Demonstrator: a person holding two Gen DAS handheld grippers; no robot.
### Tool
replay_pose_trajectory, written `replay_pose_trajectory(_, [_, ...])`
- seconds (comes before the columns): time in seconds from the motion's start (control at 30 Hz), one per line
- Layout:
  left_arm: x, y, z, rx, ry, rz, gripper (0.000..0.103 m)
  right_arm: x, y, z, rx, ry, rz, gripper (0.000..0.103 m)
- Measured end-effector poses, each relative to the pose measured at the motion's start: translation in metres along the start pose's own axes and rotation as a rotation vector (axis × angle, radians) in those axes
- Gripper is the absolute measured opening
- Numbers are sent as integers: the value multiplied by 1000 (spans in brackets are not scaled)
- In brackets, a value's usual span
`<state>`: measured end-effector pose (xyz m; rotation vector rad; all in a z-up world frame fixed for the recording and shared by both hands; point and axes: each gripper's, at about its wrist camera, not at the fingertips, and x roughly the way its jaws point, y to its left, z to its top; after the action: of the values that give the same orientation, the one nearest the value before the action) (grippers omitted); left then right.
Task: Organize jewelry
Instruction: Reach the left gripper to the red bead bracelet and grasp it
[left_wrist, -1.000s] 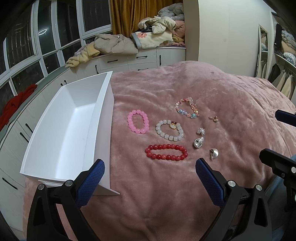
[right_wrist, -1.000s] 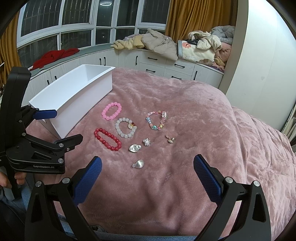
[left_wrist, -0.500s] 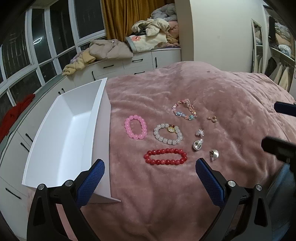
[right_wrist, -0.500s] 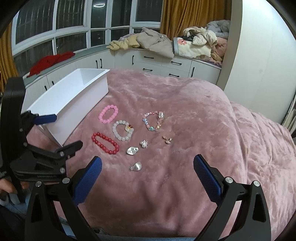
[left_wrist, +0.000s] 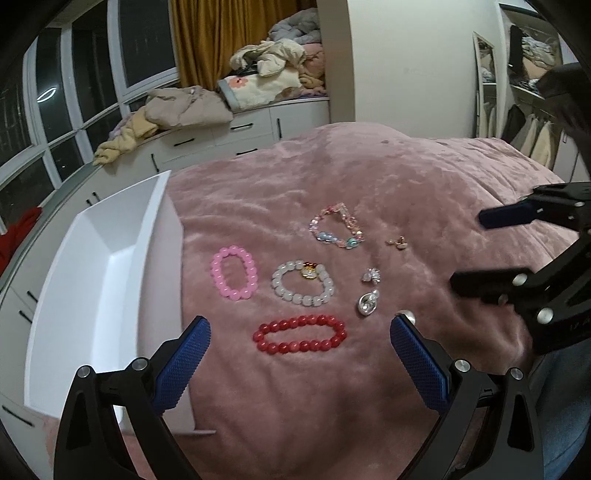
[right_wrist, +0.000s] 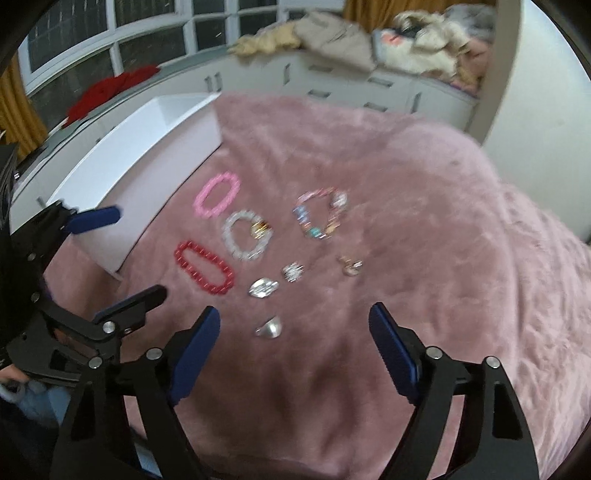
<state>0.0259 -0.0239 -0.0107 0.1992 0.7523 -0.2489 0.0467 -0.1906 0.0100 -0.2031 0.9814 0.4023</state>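
Jewelry lies on a pink blanket (left_wrist: 388, 177): a pink bead bracelet (left_wrist: 233, 273), a white bead bracelet (left_wrist: 302, 283), a red bead bracelet (left_wrist: 300, 333), a multicolour bracelet (left_wrist: 338, 225) and small silver pieces (left_wrist: 367, 304). A white tray (left_wrist: 92, 280) stands at the left with nothing in it. My left gripper (left_wrist: 299, 354) hangs open just before the red bracelet (right_wrist: 204, 272). My right gripper (right_wrist: 295, 336) has its jaws closing, with nothing pressed; a silver shell piece (right_wrist: 270, 326) lies just beyond the gap between them. The right wrist view is blurred.
White drawer cabinets (left_wrist: 236, 133) piled with clothes run under the windows behind the bed. A white pillar (left_wrist: 410, 62) and an open wardrobe (left_wrist: 532, 110) stand at the right. The blanket's far half holds no objects.
Both grippers have come closer to the jewelry. The right gripper tipped downward over the silver pieces and its jaws narrowed. The left one drew up to the red bracelet.
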Motion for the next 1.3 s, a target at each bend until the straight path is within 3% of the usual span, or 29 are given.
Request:
replay_pose_trajectory(0.13, [14,0,3,2,17,-16,94,17,-1,6,-30,77,63,70])
replay_pose_trajectory(0.27, [34,2,5,-13,62,-35,76,37,2,9,-41,153,87,62])
replay_pose_trajectory(0.33, [43,3,4,-22,85,-42,72,48,3,9,-31,177,103,52])
replay_pose_trajectory(0.47, [58,6,0,-28,128,-57,66,66,8,4,-51,225,116,48])
replay_pose_trajectory(0.7, [85,12,-14,-55,232,-19,65,85,10,-3,-60,259,119,47])
replay_pose_trajectory(0.93, [95,24,-19,-135,256,-51,64,93,12,-8,-69,303,147,27])
replay_pose_trajectory(1.0, [95,25,-19,-145,252,-57,61,95,14,-8,-72,311,156,27])
replay_pose_trajectory(1.3, [93,27,-19,-179,245,-116,15,90,9,-2,-52,302,189,27])
